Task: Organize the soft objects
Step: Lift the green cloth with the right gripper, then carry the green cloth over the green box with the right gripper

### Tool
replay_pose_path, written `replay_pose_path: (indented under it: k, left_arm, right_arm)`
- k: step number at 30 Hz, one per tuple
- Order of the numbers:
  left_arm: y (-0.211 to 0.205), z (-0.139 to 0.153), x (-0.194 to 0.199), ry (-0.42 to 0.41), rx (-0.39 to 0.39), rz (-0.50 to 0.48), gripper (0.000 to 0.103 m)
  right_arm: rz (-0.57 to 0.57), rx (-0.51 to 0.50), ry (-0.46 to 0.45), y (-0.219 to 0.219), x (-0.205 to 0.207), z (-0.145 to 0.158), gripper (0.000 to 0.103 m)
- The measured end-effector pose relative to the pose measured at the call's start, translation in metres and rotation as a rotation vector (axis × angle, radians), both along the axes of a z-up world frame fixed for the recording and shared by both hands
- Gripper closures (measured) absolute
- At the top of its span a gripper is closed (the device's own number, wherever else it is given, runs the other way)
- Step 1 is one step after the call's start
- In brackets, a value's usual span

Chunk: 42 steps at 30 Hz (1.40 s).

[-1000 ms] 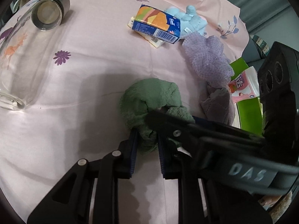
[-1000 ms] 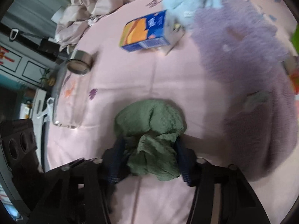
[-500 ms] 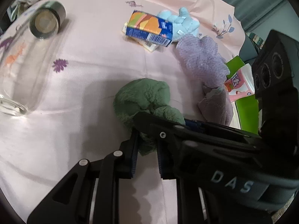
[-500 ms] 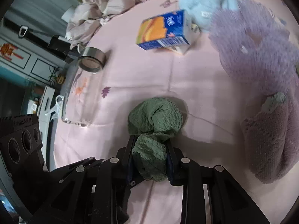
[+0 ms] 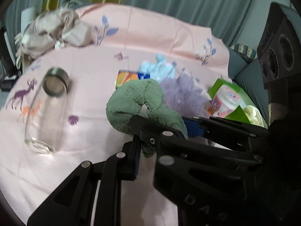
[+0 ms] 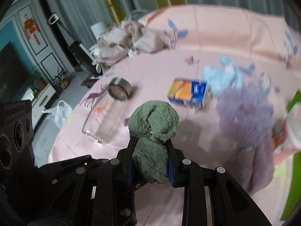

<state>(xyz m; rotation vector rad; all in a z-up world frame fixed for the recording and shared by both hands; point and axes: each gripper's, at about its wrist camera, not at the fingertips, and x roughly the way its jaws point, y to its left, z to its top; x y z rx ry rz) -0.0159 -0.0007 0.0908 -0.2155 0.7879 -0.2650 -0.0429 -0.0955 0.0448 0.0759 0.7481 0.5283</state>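
Green cloth, one crumpled piece, is hanging above the pink sheet, pinched by two grippers at once. From the right wrist, the right gripper is squeezing the cloth's lower lobe between its pads, while the upper lobe is bulging out at 12 o'clock. From the left wrist, the left gripper is pressed nearly together on a thin end of the same cloth, which is arching up toward 12 o'clock. The right gripper is crossing in from 3 o'clock. Lying on the sheet are one glass jar at 9 o'clock, one juice carton at 1 o'clock, one blue plush toy beyond it, and one purple pouf at 3 o'clock. One green box is sitting at the sheet's edge.
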Motion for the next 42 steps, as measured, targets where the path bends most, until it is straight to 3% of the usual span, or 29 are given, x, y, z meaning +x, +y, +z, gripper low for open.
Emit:
replay_pose_path:
  k: [9,24,30,35,42]
  left_arm:
    - [0.002,0.023,-0.019,-0.167,0.009,0.01,0.093]
    - [-0.005,0.047,-0.022,-0.295,-0.066,-0.043,0.093]
    - [-0.04,0.074,-0.02,-0.381,-0.028,-0.132,0.093]
    - [-0.086,0.089,-0.016,-0.421,-0.041,-0.26,0.093]
    - [-0.132,0.092,-0.004,-0.39,-0.094,-0.381,0.093]
  right_arm:
    - [-0.003,-0.009,-0.184,0.001,-0.025,0.026,0.071]
    - [-0.084,-0.056,-0.303,-0.003,-0.044,0.052,0.071]
    - [-0.168,0.052,-0.381,-0.042,-0.058,0.072,0.071]
    - [-0.28,0.07,-0.412,-0.086,-0.069,0.084,0.071]
    - [-0.418,0.121,-0.396,-0.15,-0.079,0.084,0.071]
